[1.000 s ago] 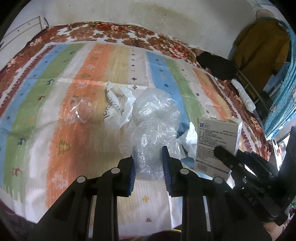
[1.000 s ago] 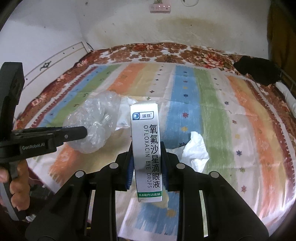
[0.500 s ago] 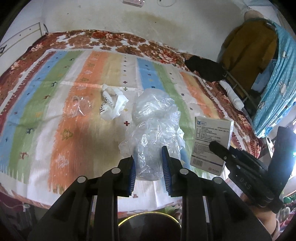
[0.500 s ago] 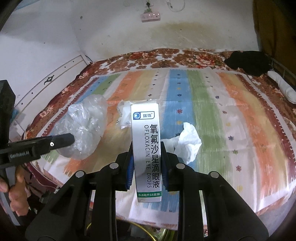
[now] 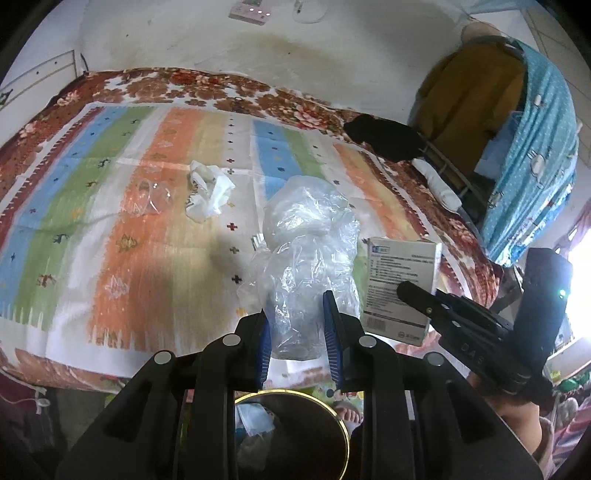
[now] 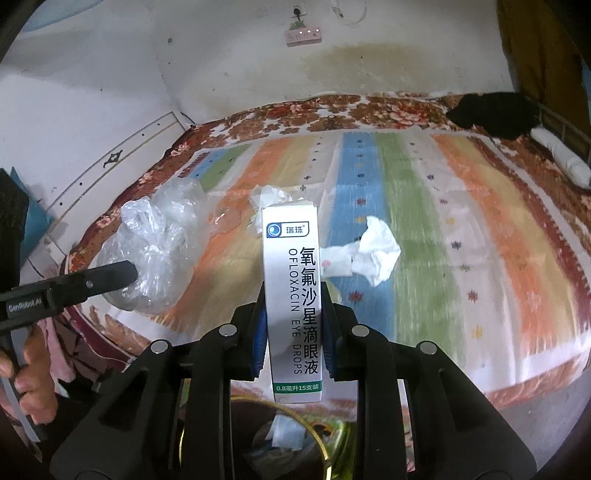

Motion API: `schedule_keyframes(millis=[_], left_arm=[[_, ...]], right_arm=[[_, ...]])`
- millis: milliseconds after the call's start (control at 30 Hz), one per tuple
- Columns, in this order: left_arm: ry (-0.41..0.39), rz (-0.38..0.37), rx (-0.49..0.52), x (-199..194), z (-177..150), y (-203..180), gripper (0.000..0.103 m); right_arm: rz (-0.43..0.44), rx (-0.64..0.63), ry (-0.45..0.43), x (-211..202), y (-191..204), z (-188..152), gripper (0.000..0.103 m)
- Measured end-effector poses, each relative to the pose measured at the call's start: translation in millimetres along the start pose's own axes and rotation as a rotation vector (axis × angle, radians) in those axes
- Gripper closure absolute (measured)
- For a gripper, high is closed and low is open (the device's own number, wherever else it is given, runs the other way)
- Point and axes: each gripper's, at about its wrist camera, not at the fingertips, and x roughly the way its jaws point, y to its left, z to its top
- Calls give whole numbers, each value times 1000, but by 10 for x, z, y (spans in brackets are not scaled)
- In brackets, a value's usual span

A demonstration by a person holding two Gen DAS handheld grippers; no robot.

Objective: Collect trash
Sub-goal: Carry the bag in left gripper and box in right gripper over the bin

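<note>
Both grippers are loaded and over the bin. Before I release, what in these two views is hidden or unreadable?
- Bin: both views, mostly behind the gripper bodies; depth and fill unknown.
- Clear plastic bag in the left gripper: left view, contents indistinct through the crumpled film.
- Eye drops box in the right gripper: left view, side print too small to read.
- Striped bedspread: right view, motion-blurred.
- Clear wrapper: left view, outline faint.

Stained whitewashed wall (image 6: 258, 85) behind bed (image 5: 110, 206); pink power strip (image 6: 303, 36) mounted high. Striped multicolour bedspread (image 6: 461, 229), floral brown border. Blue patterned curtain (image 5: 535, 155) right; bright daylight (image 5: 580, 291) at far right edge.
</note>
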Motion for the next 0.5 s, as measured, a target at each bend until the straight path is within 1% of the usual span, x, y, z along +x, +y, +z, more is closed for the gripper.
schedule_keyframes(millis=[333,500], left_arm=[[-14,-37,-16,-191,-355,-35,79],[-33,-60,30,-287,-528,-135,79]], right_arm=[[4,1,2,-235,68,-383,81],[24,7,8,-323,107,-547,81]])
